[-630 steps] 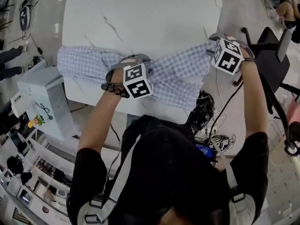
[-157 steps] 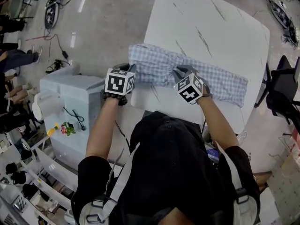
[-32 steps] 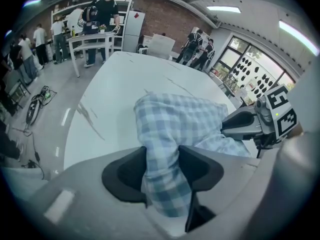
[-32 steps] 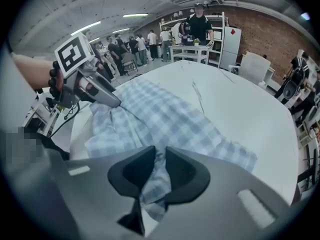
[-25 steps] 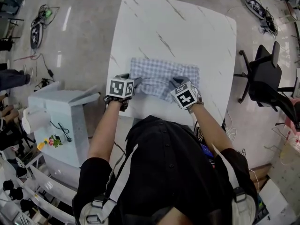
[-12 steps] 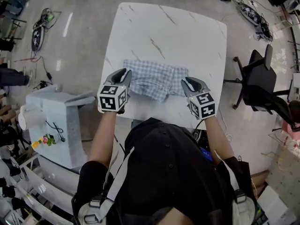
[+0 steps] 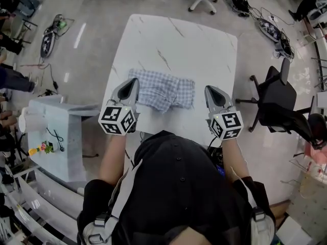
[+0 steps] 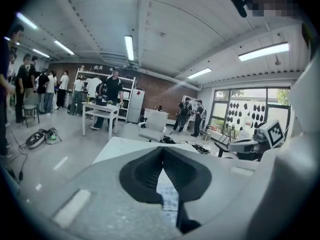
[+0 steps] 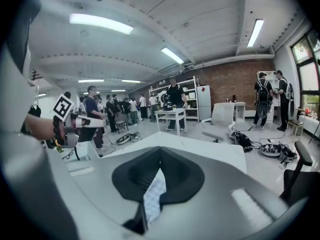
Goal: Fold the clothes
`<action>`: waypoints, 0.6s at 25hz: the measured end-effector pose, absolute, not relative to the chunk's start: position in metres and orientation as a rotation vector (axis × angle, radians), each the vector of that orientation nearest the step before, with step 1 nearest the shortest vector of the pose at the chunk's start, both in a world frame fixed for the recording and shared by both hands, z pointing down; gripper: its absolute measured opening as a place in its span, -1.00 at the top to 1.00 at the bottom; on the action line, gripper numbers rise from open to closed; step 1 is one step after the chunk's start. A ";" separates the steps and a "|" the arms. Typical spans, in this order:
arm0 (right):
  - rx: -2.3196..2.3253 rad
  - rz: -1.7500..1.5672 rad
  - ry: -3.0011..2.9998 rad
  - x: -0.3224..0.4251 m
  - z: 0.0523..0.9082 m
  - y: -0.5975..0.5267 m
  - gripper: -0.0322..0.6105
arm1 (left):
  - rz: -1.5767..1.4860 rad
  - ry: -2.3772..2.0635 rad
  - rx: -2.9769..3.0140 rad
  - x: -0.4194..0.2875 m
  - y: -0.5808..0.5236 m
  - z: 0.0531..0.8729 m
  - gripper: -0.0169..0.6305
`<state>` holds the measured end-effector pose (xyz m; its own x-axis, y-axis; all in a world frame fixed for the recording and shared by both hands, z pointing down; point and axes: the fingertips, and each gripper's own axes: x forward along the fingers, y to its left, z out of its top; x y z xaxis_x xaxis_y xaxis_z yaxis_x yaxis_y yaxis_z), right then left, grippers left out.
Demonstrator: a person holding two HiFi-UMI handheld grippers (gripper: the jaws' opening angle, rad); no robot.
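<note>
The folded checked cloth (image 7: pixel 163 90) lies on the white marble bench (image 7: pixel 179 40), towards its near edge, between the two grippers. The left gripper (image 7: pixel 132 81) hangs just left of the cloth. Its jaws have just been closing and now meet at the tips with nothing between them. The right gripper (image 7: pixel 210 90) hangs to the right of the cloth. Its jaws have also just closed, tips together and empty. In each gripper view only a sliver of cloth shows through the gap below the tips. The person's torso hides the bench's near edge, and the number of folded layers cannot be made out.
</note>
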<state>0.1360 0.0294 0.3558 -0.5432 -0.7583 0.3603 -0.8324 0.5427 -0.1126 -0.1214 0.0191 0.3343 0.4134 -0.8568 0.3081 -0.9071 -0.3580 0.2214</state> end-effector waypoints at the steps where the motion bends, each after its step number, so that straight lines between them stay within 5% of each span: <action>1: 1.338 0.402 -2.533 0.136 0.350 0.028 0.89 | 0.198 -1.537 2.338 -0.119 0.022 0.329 0.93; 15: 1.220 0.311 -2.663 0.138 0.321 0.063 0.89 | 0.175 -1.693 2.344 -0.099 0.075 0.314 0.93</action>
<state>0.1384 0.0632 0.3210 -0.6411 -0.7213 0.2621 -0.7623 0.6380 -0.1088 -0.0991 0.0747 0.3137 0.3199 -0.9170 0.2384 -0.9463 -0.2972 0.1270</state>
